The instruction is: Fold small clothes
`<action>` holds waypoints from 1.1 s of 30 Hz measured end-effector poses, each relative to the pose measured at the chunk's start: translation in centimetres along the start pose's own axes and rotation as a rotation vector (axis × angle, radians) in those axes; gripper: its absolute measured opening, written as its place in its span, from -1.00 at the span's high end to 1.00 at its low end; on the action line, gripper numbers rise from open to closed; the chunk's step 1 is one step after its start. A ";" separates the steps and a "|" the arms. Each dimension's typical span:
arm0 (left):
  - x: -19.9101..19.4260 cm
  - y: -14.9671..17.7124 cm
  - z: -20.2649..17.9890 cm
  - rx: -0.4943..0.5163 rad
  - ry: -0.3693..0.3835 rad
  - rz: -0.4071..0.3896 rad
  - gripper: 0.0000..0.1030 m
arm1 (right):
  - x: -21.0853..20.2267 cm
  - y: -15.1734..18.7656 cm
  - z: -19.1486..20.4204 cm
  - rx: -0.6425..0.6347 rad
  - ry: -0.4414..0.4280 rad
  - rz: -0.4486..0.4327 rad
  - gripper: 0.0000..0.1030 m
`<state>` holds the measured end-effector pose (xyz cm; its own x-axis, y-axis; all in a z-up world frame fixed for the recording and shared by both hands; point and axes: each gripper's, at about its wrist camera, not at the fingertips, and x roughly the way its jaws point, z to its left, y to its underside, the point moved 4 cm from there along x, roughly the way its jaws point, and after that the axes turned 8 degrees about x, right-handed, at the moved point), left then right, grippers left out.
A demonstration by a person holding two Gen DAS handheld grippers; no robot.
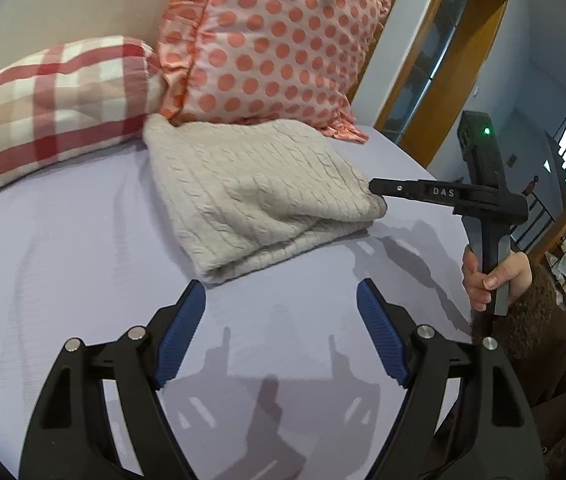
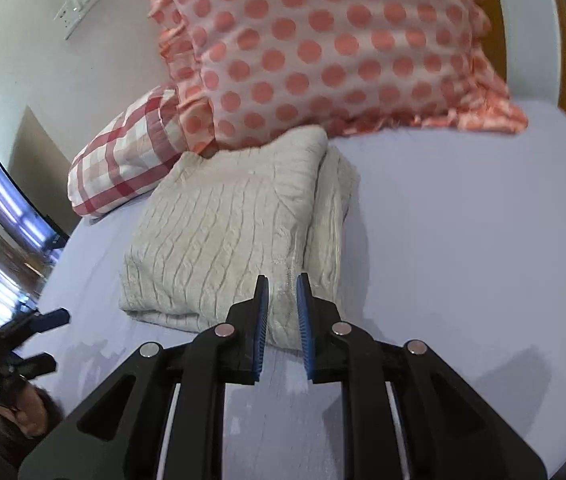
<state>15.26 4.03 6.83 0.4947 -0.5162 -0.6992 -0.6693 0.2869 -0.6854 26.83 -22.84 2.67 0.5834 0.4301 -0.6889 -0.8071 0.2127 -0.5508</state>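
Observation:
A cream cable-knit sweater (image 1: pixel 251 192) lies folded into a thick rectangle on the lavender bed sheet (image 1: pixel 83 264), its far edge against the pillows. It also shows in the right wrist view (image 2: pixel 223 232). My left gripper (image 1: pixel 281 308) is open and empty, hovering over the sheet just short of the sweater's near edge. My right gripper (image 2: pixel 282 304) is shut on the sweater's near corner. In the left wrist view the right gripper (image 1: pixel 377 190) comes in from the right and meets the sweater's right corner.
A polka-dot pillow (image 1: pixel 275 40) and a red checked pillow (image 1: pixel 43 100) stand behind the sweater against the wall. The bed's right edge (image 1: pixel 435 168) runs beside a wooden door frame (image 1: pixel 459 64). The left gripper shows at the left edge of the right wrist view (image 2: pixel 39 336).

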 end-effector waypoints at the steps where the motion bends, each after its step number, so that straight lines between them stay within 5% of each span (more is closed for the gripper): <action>1: 0.3 0.0 -0.2 0.002 0.001 0.007 -0.51 | 0.5 -0.2 0.2 -0.003 -0.011 0.007 0.33; 3: 0.5 0.1 -0.4 0.004 -0.001 0.014 -0.51 | 0.8 -0.3 0.7 -0.011 -0.028 0.005 0.08; 7: 0.1 0.5 -0.5 0.009 -0.019 0.020 -0.51 | 0.8 -0.2 0.4 -0.020 0.083 -0.038 0.06; 11: 0.0 0.3 0.1 -0.006 -0.023 0.015 -0.52 | 0.9 0.3 -0.1 -0.033 0.065 -0.033 0.07; 12: 0.1 0.2 0.2 -0.014 -0.021 0.015 -0.52 | 1.3 0.6 0.2 -0.056 0.057 -0.014 0.24; 13: 0.2 0.1 0.3 -0.024 -0.017 0.016 -0.52 | 1.6 0.9 0.6 -0.080 0.058 -0.006 0.79; 16: 0.4 0.0 0.3 -0.041 -0.012 0.016 -0.52 | 1.9 0.9 1.4 -0.174 0.140 -0.037 0.79; 21: 0.2 0.3 0.5 -0.040 -0.017 0.012 -0.52 | 2.4 -1.0 -1.9 -0.064 0.143 -0.002 0.77; 23: 0.1 -0.2 0.5 -0.049 -0.016 -0.005 -0.52 | 1.5 -0.8 -0.6 -0.102 0.135 -0.033 0.67; 24: 0.0 -0.7 0.6 -0.058 -0.014 -0.022 -0.52 | 0.5 -1.0 -0.1 -0.101 0.118 -0.070 0.44; 25: 0.0 -1.3 0.8 -0.070 -0.009 -0.041 -0.52 | -0.7 -1.4 0.5 -0.096 0.090 -0.119 -0.07; 27: 0.0 -3.0 1.2 -0.115 0.006 -0.101 -0.57 | -2.0 -1.8 1.5 -0.109 0.032 -0.183 -0.45; 30: 1.3 -6.0 2.3 -0.185 0.024 -0.170 -0.60 | -0.8 -1.8 3.7 -0.174 -0.018 -0.146 -0.44; 33: 4.5 -8.4 2.7 -0.205 0.034 -0.145 -0.60 | 2.0 -1.8 4.1 -0.195 0.007 -0.073 -0.44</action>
<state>24.61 1.46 8.87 0.5772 -0.5681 -0.5866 -0.6927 0.0398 -0.7201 29.06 -18.79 4.16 0.6405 0.4140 -0.6468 -0.7306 0.0691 -0.6793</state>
